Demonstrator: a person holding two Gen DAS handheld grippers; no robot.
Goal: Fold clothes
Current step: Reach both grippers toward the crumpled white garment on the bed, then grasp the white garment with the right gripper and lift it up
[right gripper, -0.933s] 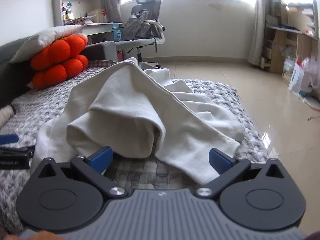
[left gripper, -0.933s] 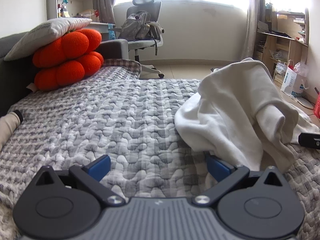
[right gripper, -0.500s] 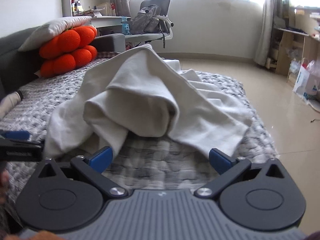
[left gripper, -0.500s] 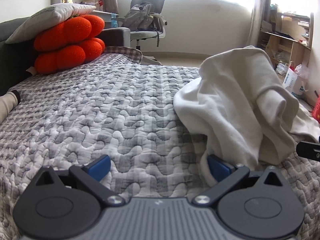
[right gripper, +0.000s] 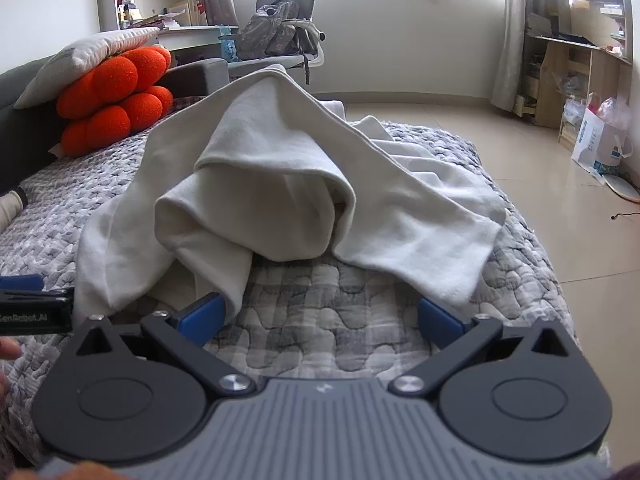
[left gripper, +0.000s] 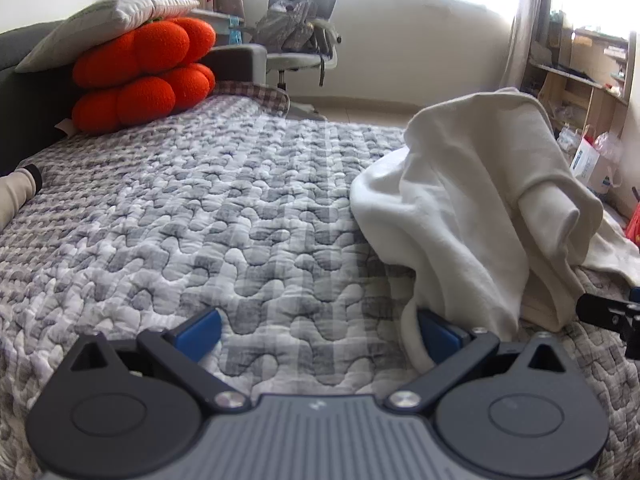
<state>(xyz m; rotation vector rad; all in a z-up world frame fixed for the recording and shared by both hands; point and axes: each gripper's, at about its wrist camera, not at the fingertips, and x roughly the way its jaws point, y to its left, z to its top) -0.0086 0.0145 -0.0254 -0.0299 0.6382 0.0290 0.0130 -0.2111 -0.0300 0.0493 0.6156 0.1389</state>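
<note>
On the bed: a quilted grey cover (left gripper: 224, 216), with a white garment (right gripper: 280, 184) heaped in a crumpled mound toward the right side, unfolded.
Garment position: near both grippers; its low hem touches the right pad of the left gripper (left gripper: 318, 334) and the left pad of the right gripper (right gripper: 320, 316).
Left gripper: jaws spread wide, nothing between them but quilt.
Right gripper: jaws spread wide, bare quilt between them, cloth only brushing one pad.
Far left: orange cushions (left gripper: 140, 76) under a grey pillow (left gripper: 108, 20), well apart from the garment.
Risk: closing now would likely pinch a bunched fold, or the quilt, instead of a single edge, because the layers overlap and no hem or corner is laid out flat.
Risk: lifting the mound by one point could twist it further.
Hidden: sleeves, collar and the type of garment cannot be told; its far side is behind the mound.
Cut off: the person's hands, apart from a sliver at the frame edge.
</note>
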